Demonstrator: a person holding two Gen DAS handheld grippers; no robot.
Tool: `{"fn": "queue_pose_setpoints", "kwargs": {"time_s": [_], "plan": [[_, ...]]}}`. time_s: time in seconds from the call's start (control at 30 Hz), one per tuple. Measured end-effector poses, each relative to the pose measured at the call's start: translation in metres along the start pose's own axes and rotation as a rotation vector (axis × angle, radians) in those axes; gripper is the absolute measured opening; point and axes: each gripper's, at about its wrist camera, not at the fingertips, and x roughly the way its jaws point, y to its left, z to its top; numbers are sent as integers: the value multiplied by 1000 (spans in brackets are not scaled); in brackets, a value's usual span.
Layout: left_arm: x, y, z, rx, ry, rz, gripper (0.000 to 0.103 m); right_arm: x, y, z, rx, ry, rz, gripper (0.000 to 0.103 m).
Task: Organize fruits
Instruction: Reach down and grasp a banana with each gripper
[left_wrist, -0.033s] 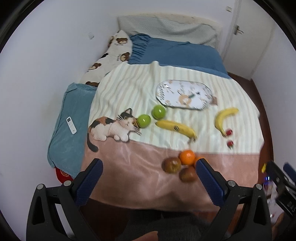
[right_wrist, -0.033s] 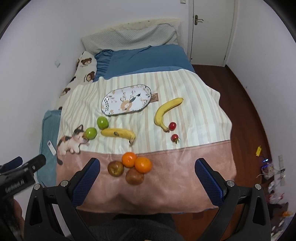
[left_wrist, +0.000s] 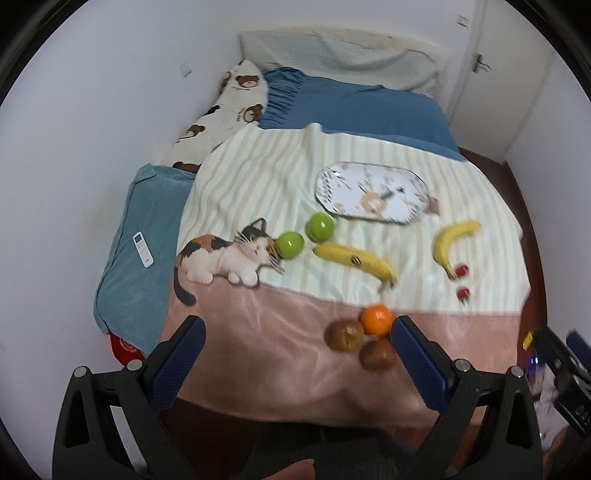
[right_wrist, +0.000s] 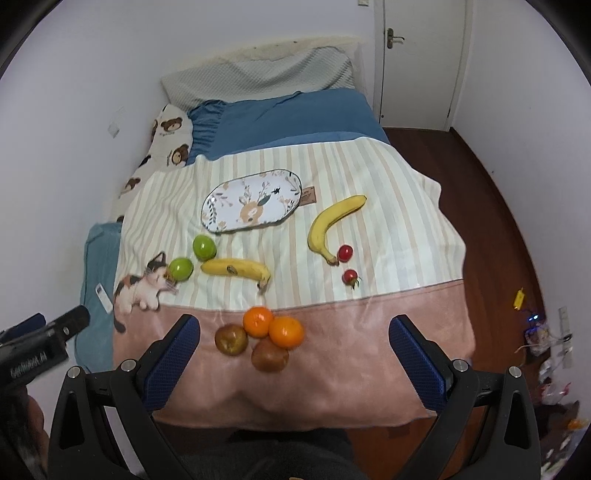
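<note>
Fruit lies on a striped blanket (right_wrist: 388, 192) on a bed. An oval flowered plate (right_wrist: 251, 206) (left_wrist: 369, 194) holds nothing. Two green apples (right_wrist: 204, 247) (right_wrist: 181, 268) lie left of a spotted banana (right_wrist: 236, 268). A second banana (right_wrist: 328, 221) lies at the right beside two small red fruits (right_wrist: 345, 252) (right_wrist: 349, 277). Two oranges (right_wrist: 258, 321) (right_wrist: 286, 332) and two brown fruits (right_wrist: 231, 339) (right_wrist: 269, 355) cluster near the front. My left gripper (left_wrist: 295, 354) and right gripper (right_wrist: 291, 350) are open and empty, held above the bed's front edge.
A white remote (left_wrist: 143, 249) lies on a teal cushion (left_wrist: 122, 266) at the left. Pillows and a bear-print cushion (right_wrist: 170, 136) lie at the head. White walls flank the bed; wooden floor (right_wrist: 498, 221) and a door (right_wrist: 417, 62) are at the right.
</note>
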Motion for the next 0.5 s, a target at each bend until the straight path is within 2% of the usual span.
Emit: {"fn": "queue_pose_setpoints", "kwargs": {"time_s": [0.13, 0.2, 0.33, 0.5], "plan": [[71, 6, 42, -91, 164, -87, 103, 50, -24, 20, 62, 32, 32, 103], [104, 4, 55, -145, 238, -166, 103, 79, -35, 32, 94, 52, 49, 103], [182, -11, 72, -264, 380, -250, 102, 139, -49, 57, 125, 76, 64, 103], [275, -46, 77, -378, 560, -303, 88, 215, -59, 91, 159, 128, 63, 100]]}}
